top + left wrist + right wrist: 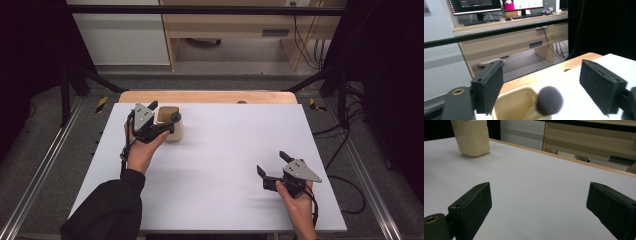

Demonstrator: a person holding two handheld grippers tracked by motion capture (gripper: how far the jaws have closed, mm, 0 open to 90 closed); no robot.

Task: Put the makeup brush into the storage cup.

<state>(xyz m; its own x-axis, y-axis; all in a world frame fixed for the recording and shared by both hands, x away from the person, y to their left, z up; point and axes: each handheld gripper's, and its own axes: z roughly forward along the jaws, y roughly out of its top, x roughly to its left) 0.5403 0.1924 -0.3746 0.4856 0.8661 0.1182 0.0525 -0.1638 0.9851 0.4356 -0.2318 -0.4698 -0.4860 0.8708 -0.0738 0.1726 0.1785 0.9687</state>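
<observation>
High view: left gripper (162, 119) sits over the far-left part of the white table (235, 165), right at the beige cup (170, 123). Its body and the grey plate cover the cup's left side, so only the open mouth and part of the right wall show. A dark round thing sits at the cup's rim, too small here to identify. Can't tell from this angle whether either jaw touches the cup. Left sleeve (107, 210) is cut off by the bottom edge. Right gripper (272, 164) is at the near right, jaws spread, nothing between them, well apart from the cup.

Left gripper view: jaws stand wide apart, gripping nothing. Cup (515, 105) is below and between them, cut off by the bottom edge; squarish mouth with rounded corners, pale beige, inside empty as far as visible. A dark grey fuzzy ball (549, 100) rests at the rim's right corner, blurred; what it is attached to is hidden. Left jaw overlaps the cup's left edge; contact unclear.

Right gripper view: jaws wide apart over bare table, holding nothing. Cup (472, 137) stands upright at far left, top cut off by the frame; matte, slightly lumpy beige wall, rounded base.
</observation>
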